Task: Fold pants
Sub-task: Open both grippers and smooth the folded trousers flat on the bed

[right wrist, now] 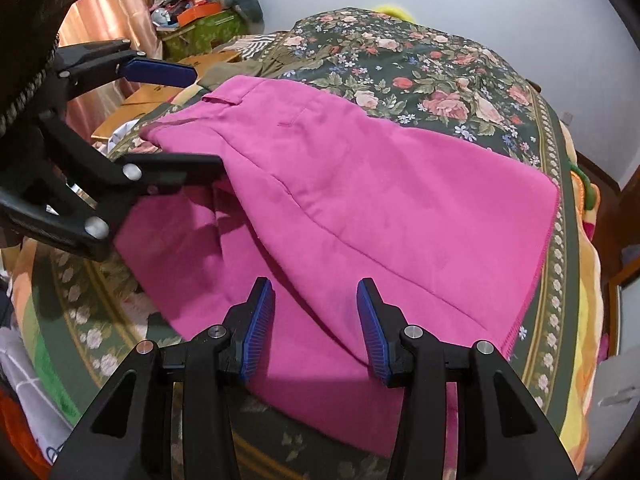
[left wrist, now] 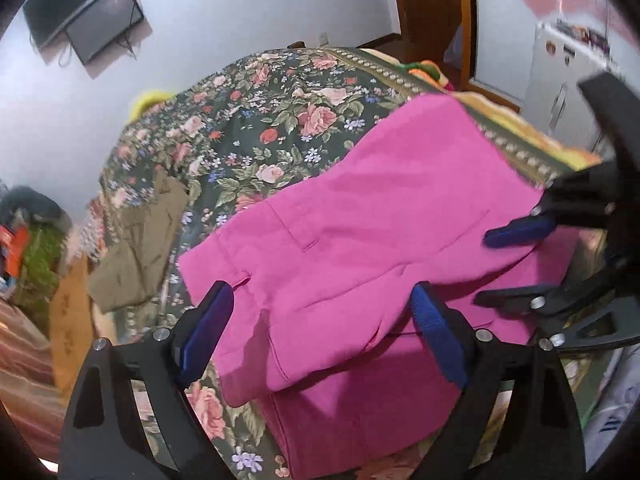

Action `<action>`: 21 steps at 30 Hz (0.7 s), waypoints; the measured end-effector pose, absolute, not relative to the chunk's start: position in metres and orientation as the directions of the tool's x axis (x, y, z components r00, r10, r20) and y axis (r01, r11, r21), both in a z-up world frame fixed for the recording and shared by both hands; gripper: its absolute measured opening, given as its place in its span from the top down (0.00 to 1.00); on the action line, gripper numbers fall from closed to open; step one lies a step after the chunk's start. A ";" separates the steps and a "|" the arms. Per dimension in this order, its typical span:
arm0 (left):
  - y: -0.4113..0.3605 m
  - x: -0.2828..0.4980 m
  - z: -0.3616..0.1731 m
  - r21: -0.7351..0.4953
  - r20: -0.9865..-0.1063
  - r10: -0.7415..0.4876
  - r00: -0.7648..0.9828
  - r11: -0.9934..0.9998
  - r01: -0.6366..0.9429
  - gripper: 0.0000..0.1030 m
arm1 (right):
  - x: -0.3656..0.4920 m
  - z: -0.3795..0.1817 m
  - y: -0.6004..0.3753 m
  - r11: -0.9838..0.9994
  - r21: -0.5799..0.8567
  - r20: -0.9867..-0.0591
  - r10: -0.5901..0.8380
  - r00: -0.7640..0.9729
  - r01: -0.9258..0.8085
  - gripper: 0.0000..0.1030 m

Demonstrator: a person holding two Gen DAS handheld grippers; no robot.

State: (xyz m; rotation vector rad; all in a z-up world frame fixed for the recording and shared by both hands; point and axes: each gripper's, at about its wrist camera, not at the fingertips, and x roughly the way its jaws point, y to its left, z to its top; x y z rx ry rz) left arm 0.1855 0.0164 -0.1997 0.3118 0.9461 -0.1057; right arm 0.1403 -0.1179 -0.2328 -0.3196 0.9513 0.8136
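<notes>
The pink pants (left wrist: 360, 232) lie folded in layers on a floral bedspread (left wrist: 256, 128); they also show in the right wrist view (right wrist: 380, 200). My left gripper (left wrist: 324, 300) is open, its blue-padded fingers spread wide over the near edge of the upper fold, holding nothing. My right gripper (right wrist: 316, 292) is open just above the pants' near side, empty. The right gripper shows at the right in the left wrist view (left wrist: 492, 272), open over the fabric. The left gripper shows at the left in the right wrist view (right wrist: 204, 116), open at the waistband end.
Olive-green trousers (left wrist: 136, 248) lie on the bed's left part. A wall-mounted TV (left wrist: 84, 12) hangs above. A cluttered green box (right wrist: 200, 28) and a curtain (right wrist: 116, 12) stand beside the bed. An orange blanket (left wrist: 520, 128) edges the bedspread; a wooden door frame (left wrist: 436, 12) is behind.
</notes>
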 end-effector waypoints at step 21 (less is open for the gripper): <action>0.018 0.166 -0.209 0.105 -0.851 -0.006 0.525 0.978 0.181 0.81 | 0.127 -0.197 -0.129 0.684 0.077 -0.745 0.524 0.414 -0.726 0.96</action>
